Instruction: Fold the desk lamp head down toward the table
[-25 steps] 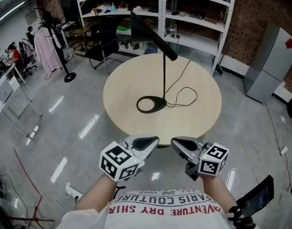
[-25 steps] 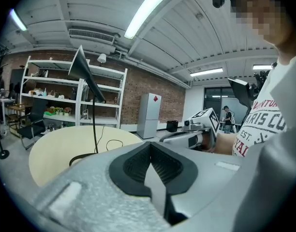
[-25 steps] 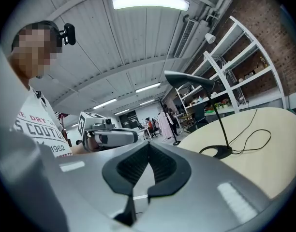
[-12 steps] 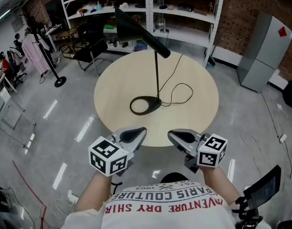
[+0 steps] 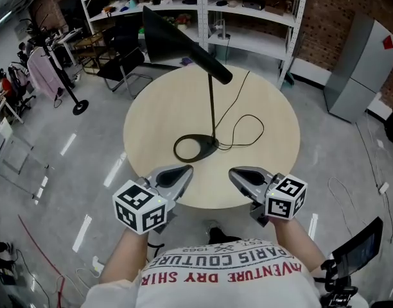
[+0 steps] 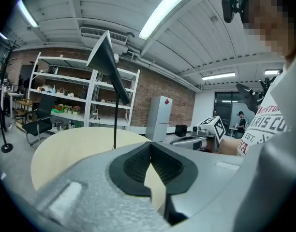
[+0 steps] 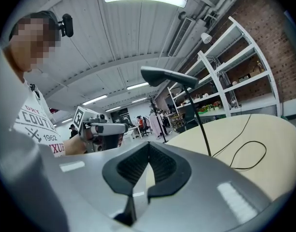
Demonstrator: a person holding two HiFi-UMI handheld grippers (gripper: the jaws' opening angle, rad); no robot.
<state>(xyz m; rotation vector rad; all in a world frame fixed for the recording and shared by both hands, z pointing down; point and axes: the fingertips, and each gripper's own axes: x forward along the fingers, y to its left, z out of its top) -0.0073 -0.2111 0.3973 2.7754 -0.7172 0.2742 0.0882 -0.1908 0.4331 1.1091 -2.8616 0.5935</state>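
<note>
Lamp (image 5: 212, 108) stands upright mid-table (image 5: 273, 165) at centre of the head view, with its shade at top centre; only this view shows the ring base and the whole looped cord (image 5: 248, 130). Left gripper (image 5: 187, 169) and right gripper (image 5: 234, 171) sit lower centre, overlapping the table's near edge, well apart from the lamp. Each gripper's own view shows its claw pressed together on nothing. Left gripper view hides the base behind its jaws and shows the tilted shade at upper left, while right gripper view catches part of the cord at right.
</note>
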